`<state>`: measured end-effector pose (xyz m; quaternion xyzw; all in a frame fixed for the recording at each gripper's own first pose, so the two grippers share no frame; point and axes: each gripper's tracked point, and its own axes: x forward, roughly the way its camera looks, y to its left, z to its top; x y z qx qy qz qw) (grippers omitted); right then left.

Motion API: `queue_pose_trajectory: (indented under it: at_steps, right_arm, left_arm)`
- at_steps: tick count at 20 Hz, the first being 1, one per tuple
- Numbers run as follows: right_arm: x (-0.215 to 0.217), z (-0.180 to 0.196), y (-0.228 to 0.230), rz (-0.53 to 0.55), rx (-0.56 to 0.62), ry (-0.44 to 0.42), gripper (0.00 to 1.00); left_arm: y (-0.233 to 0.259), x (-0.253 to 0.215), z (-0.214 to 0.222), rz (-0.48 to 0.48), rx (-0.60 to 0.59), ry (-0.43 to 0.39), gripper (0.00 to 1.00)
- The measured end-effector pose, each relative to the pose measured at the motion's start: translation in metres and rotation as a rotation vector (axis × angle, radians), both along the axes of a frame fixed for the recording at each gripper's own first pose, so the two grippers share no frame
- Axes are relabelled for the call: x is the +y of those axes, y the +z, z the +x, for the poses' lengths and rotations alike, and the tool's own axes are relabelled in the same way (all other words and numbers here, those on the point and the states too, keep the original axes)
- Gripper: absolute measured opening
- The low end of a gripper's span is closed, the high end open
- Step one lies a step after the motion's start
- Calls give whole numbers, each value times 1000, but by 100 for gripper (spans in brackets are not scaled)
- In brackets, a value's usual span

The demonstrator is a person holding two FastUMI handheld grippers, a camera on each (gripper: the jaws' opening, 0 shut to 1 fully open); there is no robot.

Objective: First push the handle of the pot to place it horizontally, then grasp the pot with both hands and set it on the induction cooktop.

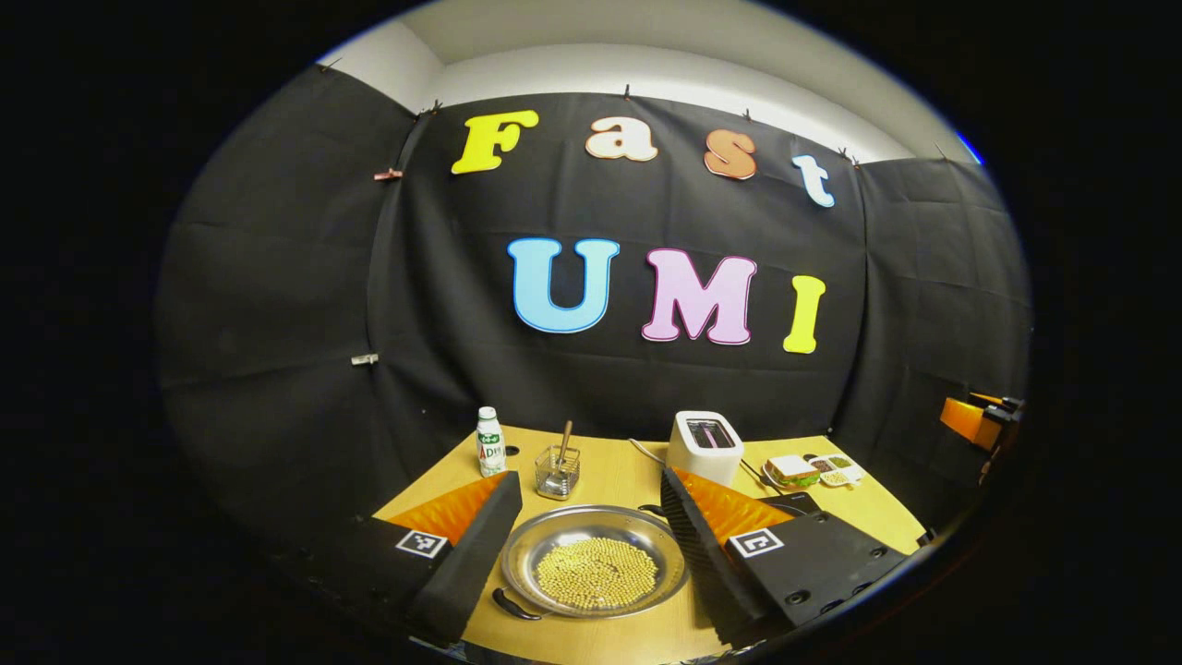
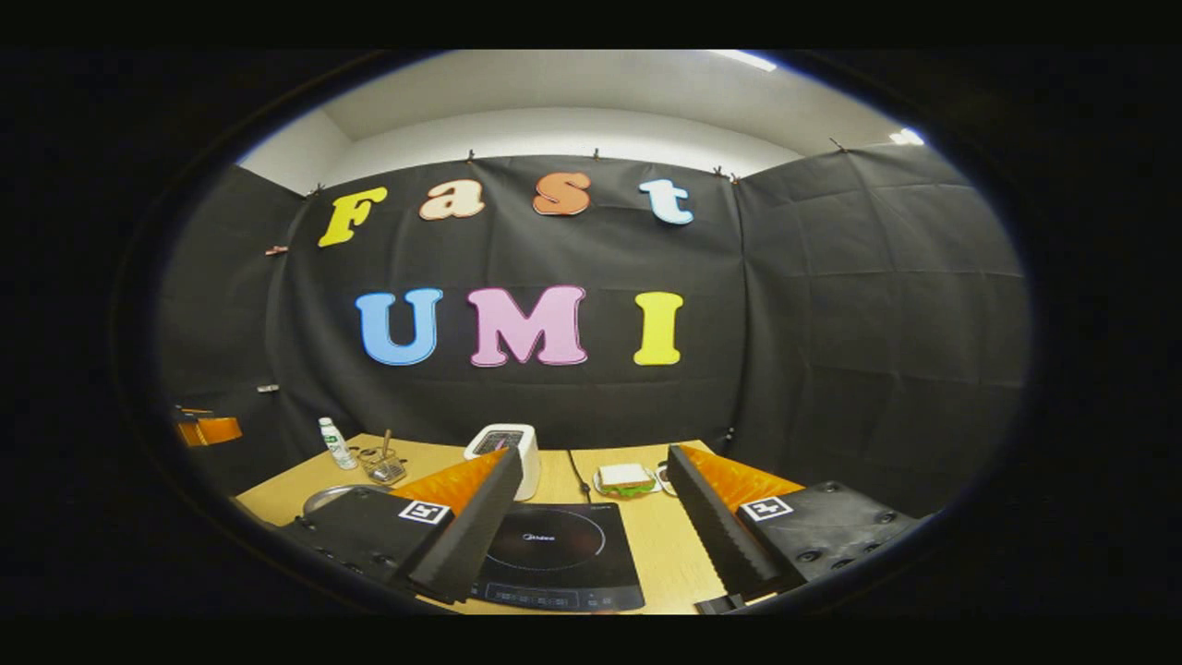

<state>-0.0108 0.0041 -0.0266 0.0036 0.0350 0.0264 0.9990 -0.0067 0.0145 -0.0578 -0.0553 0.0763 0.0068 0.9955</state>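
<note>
The white toaster [image 1: 705, 446] stands at the back of the wooden table [image 1: 609, 485], close to the black cloth wall. Left of the toaster sits a small wire basket [image 1: 558, 472] with a wooden-handled utensil [image 1: 564, 441] standing upright in it. Farther left of the toaster, beyond the basket, stands 1 small white bottle [image 1: 490, 441] with a green label. Right of the toaster lies a sandwich [image 1: 792, 470] on a plate, with a small dish of food [image 1: 836, 469] just beside it. A cable [image 2: 580, 476] runs along the table beside the toaster.
</note>
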Motion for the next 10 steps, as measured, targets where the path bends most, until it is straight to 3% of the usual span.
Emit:
queue_pose_trajectory:
  at_steps: [4, 8, 9, 10]
  right_arm:
    - [2, 1, -4, -5, 13, 6, 98]
    - [5, 1, -11, 5, 30, 9, 95]
    - [6, 1, -13, 5, 38, 10, 98]
    - [6, 1, -16, 4, 44, 10, 98]
  left_arm:
    - [-16, 1, 3, -36, 51, -32, 87]
    - [-40, 9, 6, -99, 117, -42, 67]
    - [-45, 11, 7, -115, 135, -42, 55]
    - [-50, 12, 7, -128, 150, -46, 52]
